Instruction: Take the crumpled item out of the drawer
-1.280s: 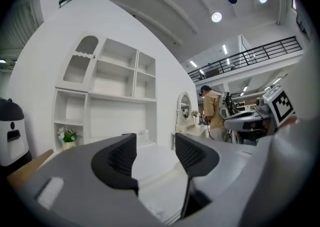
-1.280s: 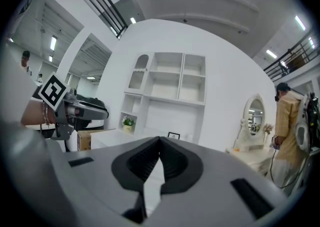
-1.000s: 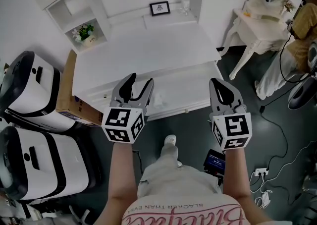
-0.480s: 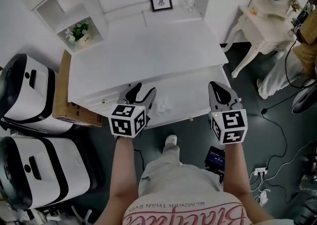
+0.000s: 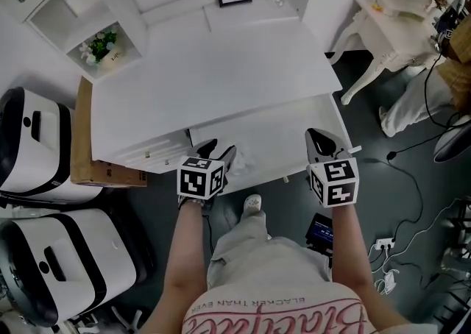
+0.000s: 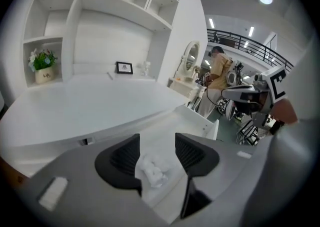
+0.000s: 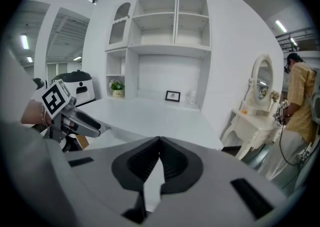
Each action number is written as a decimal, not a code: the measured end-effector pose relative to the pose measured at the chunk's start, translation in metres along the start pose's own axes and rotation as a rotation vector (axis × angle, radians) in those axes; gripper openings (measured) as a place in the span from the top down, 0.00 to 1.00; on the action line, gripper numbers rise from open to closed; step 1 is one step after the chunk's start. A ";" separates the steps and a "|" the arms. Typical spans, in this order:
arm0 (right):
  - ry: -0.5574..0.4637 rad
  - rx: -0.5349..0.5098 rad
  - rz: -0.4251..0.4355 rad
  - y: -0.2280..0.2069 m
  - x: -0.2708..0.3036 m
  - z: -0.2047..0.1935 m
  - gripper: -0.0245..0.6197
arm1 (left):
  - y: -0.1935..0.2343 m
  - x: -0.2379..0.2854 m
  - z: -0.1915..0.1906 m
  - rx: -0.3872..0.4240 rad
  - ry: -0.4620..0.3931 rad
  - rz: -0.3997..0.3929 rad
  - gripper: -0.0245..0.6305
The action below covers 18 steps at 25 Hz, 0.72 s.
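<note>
Crumpled item: 1 small white wad, probably tissue or thin paper. It lies on the floor of the open drawer, near the left front corner.
Left gripper: jaws spread apart, nothing clamped. It is lowered toward the wad, which shows in the gap between the 2 pads; contact cannot be confirmed from either view.
Right gripper: jaws pressed together, holding nothing. It is held off by the drawer's right end, well apart from the wad.
Handling (judgement): very light, soft and compressible. It should crush a little under the pads rather than resist — low slip risk, no breakage risk. A loose fold could tear or trail if only an edge is caught.
Grip site (judgement): across the thick middle of the wad, not a stray corner.
Wad texture: matte, irregular creases, lumpy outline.
Drawer and desk top: smooth white painted board, flat, straight-edged.
Pads: black, ribbed, set in grey moulded bodies.
</note>
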State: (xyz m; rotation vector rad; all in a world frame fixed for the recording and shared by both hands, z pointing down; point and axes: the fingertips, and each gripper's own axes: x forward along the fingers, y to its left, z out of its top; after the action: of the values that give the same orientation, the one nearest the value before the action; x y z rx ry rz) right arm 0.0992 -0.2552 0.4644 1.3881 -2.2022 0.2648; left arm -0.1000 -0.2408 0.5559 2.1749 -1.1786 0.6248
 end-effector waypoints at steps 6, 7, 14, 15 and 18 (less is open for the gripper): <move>0.091 0.026 0.005 -0.002 0.017 -0.025 0.95 | 0.009 0.032 -0.032 -0.034 0.128 -0.029 0.62; 0.101 0.029 0.005 -0.002 0.019 -0.028 0.95 | 0.010 0.037 -0.037 -0.041 0.148 -0.032 0.62; 0.156 0.046 0.004 -0.005 0.037 -0.043 0.95 | 0.017 0.070 -0.061 -0.110 0.234 -0.050 0.62; 0.163 0.048 0.008 -0.004 0.039 -0.046 0.95 | 0.018 0.075 -0.064 -0.117 0.248 -0.053 0.62; 0.183 0.057 0.019 -0.004 0.044 -0.055 0.95 | 0.018 0.089 -0.075 -0.139 0.297 -0.064 0.62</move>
State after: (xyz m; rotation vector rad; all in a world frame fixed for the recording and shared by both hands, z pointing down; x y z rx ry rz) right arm 0.1050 -0.2678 0.5331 1.3180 -2.0726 0.4472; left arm -0.0804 -0.2499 0.6718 1.9177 -0.9615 0.7827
